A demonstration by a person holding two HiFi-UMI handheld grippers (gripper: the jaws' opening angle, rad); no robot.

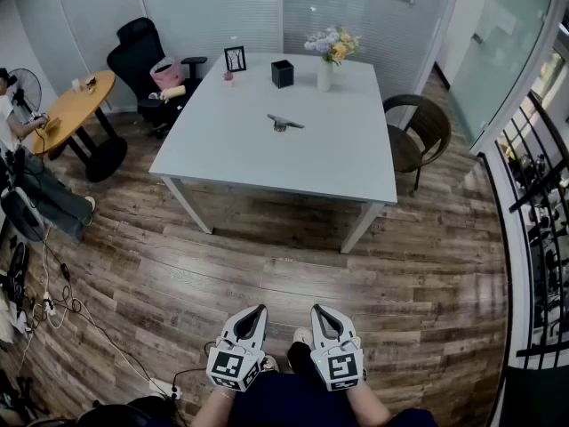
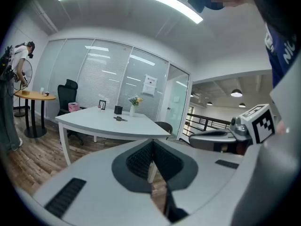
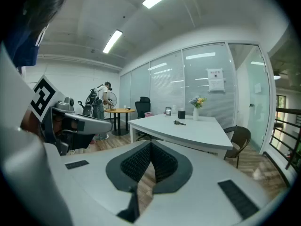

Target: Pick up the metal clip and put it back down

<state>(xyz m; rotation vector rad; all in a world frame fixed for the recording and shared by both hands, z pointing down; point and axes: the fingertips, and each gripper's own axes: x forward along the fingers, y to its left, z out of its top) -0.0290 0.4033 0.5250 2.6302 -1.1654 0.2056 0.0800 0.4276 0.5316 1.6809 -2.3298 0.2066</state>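
The dark metal clip [image 1: 284,123] lies near the middle of the white table [image 1: 231,149], far ahead of me. It shows small in the left gripper view as the clip [image 2: 119,119] and in the right gripper view as the clip [image 3: 178,123]. My left gripper [image 1: 252,316] and right gripper [image 1: 321,315] hang side by side low in the head view, over the wood floor and well short of the table. Both are shut with nothing between the jaws.
On the table stand a flower vase [image 1: 326,71], a black cube holder [image 1: 283,73] and a small picture frame [image 1: 235,59]. A brown chair [image 1: 418,136] sits at the right, a black office chair [image 1: 142,60] and round wooden table [image 1: 76,105] at the left. Cables [image 1: 62,305] lie on the floor. A railing [image 1: 538,238] runs along the right.
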